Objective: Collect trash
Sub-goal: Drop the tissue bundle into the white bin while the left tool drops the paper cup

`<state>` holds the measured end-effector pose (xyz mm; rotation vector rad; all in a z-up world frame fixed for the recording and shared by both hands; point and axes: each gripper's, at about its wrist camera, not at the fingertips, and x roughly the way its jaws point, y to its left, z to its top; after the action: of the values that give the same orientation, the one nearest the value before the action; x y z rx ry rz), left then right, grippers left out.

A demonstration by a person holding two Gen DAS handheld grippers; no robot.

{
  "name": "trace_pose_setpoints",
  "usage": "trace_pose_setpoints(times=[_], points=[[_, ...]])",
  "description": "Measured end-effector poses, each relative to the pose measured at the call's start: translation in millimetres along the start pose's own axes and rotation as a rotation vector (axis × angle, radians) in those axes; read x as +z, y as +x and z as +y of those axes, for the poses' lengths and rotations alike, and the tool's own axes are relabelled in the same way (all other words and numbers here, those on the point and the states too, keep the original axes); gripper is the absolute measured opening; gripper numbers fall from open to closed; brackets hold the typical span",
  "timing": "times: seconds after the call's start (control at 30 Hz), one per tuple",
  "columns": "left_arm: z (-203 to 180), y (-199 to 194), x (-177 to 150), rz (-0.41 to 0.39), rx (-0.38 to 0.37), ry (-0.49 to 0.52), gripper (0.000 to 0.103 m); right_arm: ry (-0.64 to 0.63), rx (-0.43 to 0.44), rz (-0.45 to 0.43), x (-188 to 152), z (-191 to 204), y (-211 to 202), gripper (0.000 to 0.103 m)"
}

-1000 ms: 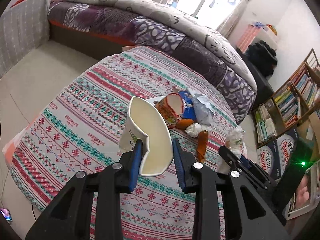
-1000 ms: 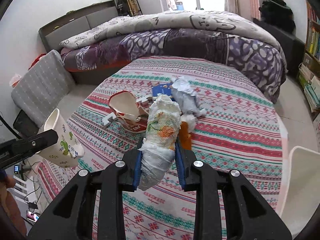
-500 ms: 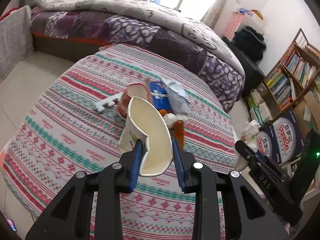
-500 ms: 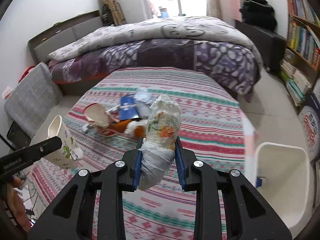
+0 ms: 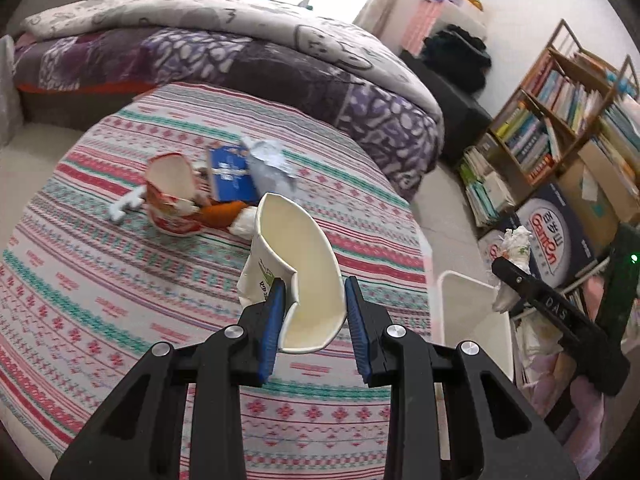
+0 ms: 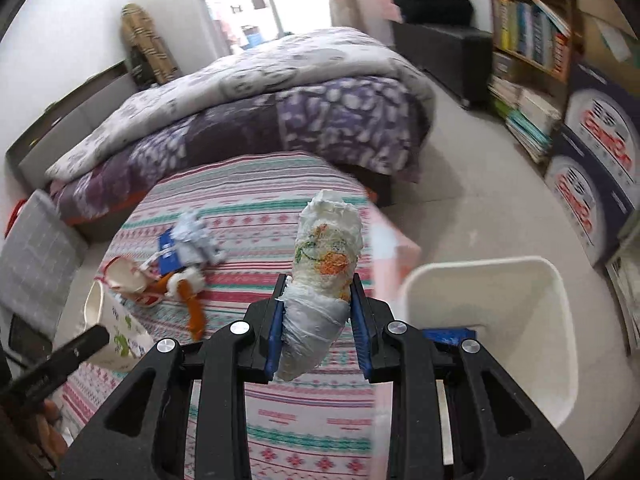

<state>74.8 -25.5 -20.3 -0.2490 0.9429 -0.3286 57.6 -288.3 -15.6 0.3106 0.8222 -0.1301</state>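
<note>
My left gripper (image 5: 314, 308) is shut on a crushed white paper cup (image 5: 296, 268), held above the striped tablecloth. My right gripper (image 6: 318, 318) is shut on a rolled white paper wad (image 6: 324, 272) with an orange print; it also shows in the left wrist view (image 5: 514, 256). The white trash bin (image 6: 532, 308) stands on the floor right of the table, close to the right gripper; it shows in the left wrist view too (image 5: 472, 316). A trash pile lies on the table: a red-and-white cup (image 5: 172, 200), a blue packet (image 5: 230, 176), crumpled foil (image 5: 272, 164) and an orange wrapper (image 5: 222, 212).
The round table (image 5: 100, 280) with a striped cloth fills the foreground. A bed (image 5: 240, 52) with a purple quilt lies behind it. Bookshelves (image 5: 560, 112) and blue-and-white cartons (image 5: 556, 232) stand at the right. A grey cushion (image 6: 32, 260) leans at the left.
Both grippers have swung to the right with their loads. The trash bin has come into view and is now close under the right gripper. The trash pile has shifted leftward in both views.
</note>
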Motion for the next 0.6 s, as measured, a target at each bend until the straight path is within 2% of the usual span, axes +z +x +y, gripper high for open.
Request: trace_pose_setpoints(times=[0.27, 0.37, 0.43, 0.47, 0.53, 0.6], points=[[-40, 23, -6, 0.050, -0.115, 0.031, 0.031, 0.110, -0.103, 0.082, 0, -51, 9, 0.029], [-55, 30, -8, 0.061, -0.146, 0.045, 0.031, 0.137, -0.127, 0.090, 0, -67, 8, 0.032], [-66, 34, -9, 0.070, -0.178, 0.050, 0.031, 0.154, -0.144, 0.091, 0, -75, 5, 0.045], [-70, 37, -10, 0.076, -0.193, 0.050, 0.031, 0.165, -0.153, 0.087, 0, -80, 3, 0.055], [-78, 41, -12, 0.088, -0.218, 0.050, 0.031, 0.184, -0.167, 0.076, 0, -88, -1, 0.060], [-89, 47, -14, 0.106, -0.249, 0.052, 0.031, 0.206, -0.174, 0.068, 1, -97, -4, 0.069]])
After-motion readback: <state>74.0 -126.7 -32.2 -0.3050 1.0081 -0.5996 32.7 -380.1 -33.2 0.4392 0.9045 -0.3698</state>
